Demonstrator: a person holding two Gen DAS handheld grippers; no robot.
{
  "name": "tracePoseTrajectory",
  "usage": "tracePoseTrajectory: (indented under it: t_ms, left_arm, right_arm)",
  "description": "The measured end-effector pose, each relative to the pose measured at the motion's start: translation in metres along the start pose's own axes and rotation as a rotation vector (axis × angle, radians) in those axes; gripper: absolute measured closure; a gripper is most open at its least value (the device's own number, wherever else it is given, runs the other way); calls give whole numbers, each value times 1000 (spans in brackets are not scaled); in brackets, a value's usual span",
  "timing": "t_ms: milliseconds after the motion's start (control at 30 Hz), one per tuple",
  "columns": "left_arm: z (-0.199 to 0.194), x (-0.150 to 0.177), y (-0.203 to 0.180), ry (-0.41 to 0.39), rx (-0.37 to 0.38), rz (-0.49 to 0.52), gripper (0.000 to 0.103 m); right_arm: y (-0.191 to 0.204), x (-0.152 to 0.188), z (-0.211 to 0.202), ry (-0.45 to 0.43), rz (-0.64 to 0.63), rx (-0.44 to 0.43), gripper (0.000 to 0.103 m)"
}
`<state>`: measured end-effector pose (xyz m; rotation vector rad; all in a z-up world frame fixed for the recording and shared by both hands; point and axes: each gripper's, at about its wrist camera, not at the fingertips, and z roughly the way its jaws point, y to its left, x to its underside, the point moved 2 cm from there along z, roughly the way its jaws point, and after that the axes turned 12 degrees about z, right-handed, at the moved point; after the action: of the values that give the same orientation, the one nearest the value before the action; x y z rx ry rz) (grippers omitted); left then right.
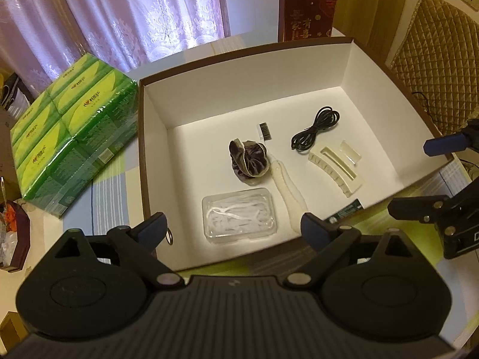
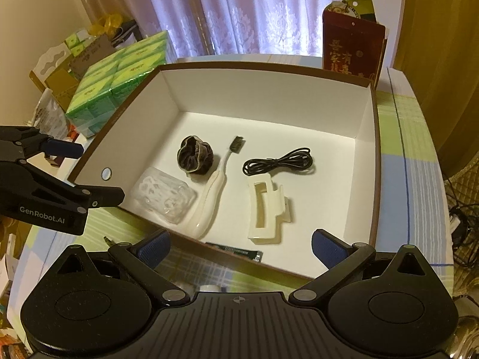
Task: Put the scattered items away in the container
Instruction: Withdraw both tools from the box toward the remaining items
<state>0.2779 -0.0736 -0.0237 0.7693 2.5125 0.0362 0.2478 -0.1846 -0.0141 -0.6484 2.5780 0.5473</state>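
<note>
In the box (image 1: 368, 59), hair clip (image 1: 336, 164), both grippers empty

the box (image 2: 167, 95) is matt white card inside. the floss case (image 1: 238, 217) is clear glossy plastic, the scrunchie (image 2: 194, 155) soft velvety cloth. the hair clip (image 2: 266, 209) is smooth cream plastic.

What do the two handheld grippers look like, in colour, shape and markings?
Both are matte black. The left gripper and the right gripper each have two round housings, a ribbed black body, jointed linkage arms with silver pivot pins, and blue textured pads on the fingers. White "GenRobot.AI" lettering marks the side of the left one. No cables, sleeves or hands are visible.
</note>
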Motion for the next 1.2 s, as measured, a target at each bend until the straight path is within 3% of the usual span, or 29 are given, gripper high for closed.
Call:
tracePoseTrajectory:
  t_ms: [967, 1200]
  left_arm:
    - [-79, 43, -27, -114, -64, -57, 8]
    - [-85, 64, -27, -121, -77, -82, 7]
  right_arm:
    - [22, 43, -63, -197, -31, 75, 0]
    - [25, 59, -69, -216, -28, 44, 0]
